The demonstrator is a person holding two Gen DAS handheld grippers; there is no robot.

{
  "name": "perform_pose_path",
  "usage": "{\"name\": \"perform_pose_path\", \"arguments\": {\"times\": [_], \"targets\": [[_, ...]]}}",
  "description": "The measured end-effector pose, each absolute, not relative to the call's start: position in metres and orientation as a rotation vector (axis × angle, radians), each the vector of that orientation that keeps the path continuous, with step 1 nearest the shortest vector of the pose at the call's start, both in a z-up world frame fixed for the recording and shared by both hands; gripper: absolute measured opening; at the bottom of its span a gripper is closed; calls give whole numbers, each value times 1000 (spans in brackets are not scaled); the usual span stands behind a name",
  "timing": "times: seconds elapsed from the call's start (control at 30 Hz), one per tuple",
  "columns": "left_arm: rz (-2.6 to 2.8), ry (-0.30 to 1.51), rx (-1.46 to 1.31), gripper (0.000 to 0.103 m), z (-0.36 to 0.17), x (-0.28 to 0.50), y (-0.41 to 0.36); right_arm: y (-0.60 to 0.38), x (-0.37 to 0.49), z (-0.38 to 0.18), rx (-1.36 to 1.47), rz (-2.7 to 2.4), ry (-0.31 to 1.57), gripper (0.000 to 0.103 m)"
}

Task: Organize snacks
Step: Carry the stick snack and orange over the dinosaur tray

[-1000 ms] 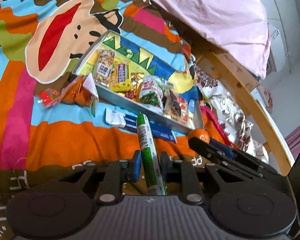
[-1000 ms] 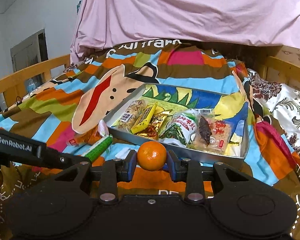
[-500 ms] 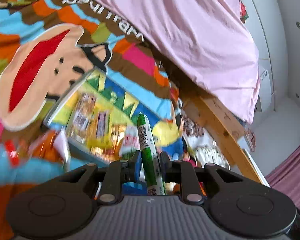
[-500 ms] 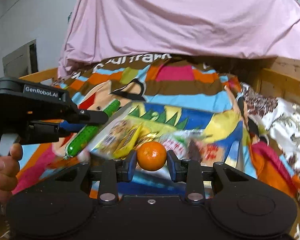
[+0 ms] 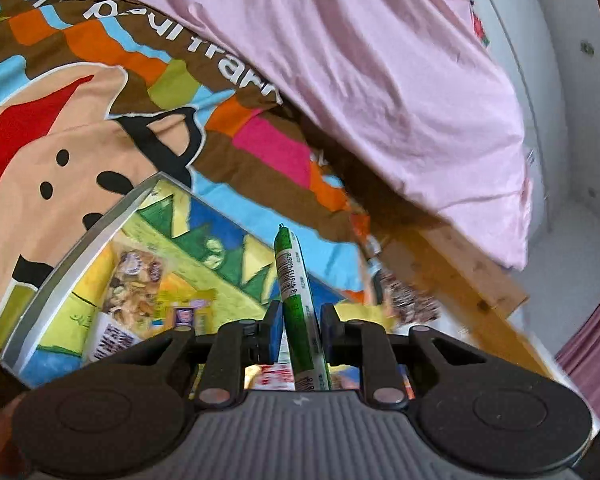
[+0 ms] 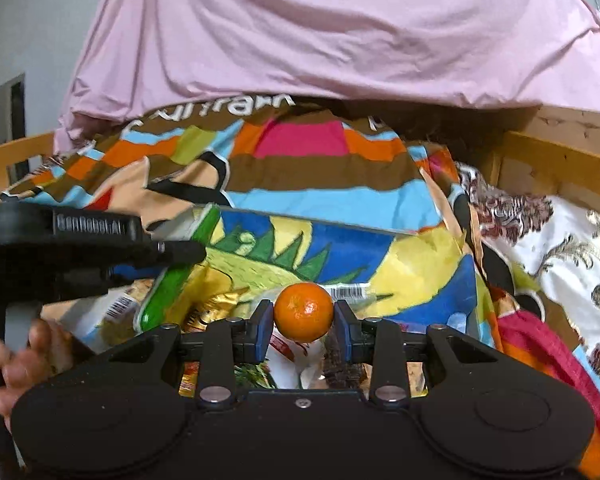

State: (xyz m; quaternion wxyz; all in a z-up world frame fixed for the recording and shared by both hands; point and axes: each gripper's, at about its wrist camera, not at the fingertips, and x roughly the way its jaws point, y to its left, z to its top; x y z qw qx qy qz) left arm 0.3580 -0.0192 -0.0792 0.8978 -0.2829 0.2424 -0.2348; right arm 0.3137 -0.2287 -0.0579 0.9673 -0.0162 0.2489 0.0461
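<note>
— Both hands are loaded. The left gripper [image 5: 298, 334] pinches a green snack stick [image 5: 296, 304] that pokes out toward twelve o'clock, and the right gripper [image 6: 303, 330] is clamped on a small orange [image 6: 303, 312].

— Where is the tray [image 5: 80, 256]?

— Right under them on the striped bedspread [image 6: 320, 176], already crowded with snack packets [image 5: 136, 292] at its seven o'clock end; the far half shows bare painted bottom.

— What might spoil it?

— The orange is round. Released onto packets, I reckon it rolls, perhaps over the rim. The stick is held near its tail, so its tip could snag a packet. And the grippers are close together, the left one at nine o'clock of the orange; they could knock.
</note>
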Motion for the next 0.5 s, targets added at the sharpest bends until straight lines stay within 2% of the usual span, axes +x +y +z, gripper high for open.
{"name": "perform_pose_path", "arguments": {"times": [0.23, 0.5], "targets": [[-510, 573, -553, 21, -113, 370, -32, -222, 320, -76, -85, 66, 549, 35], [-497, 581, -423, 21, -115, 370, -46, -211, 319, -87, -181, 53, 554, 35]]}}
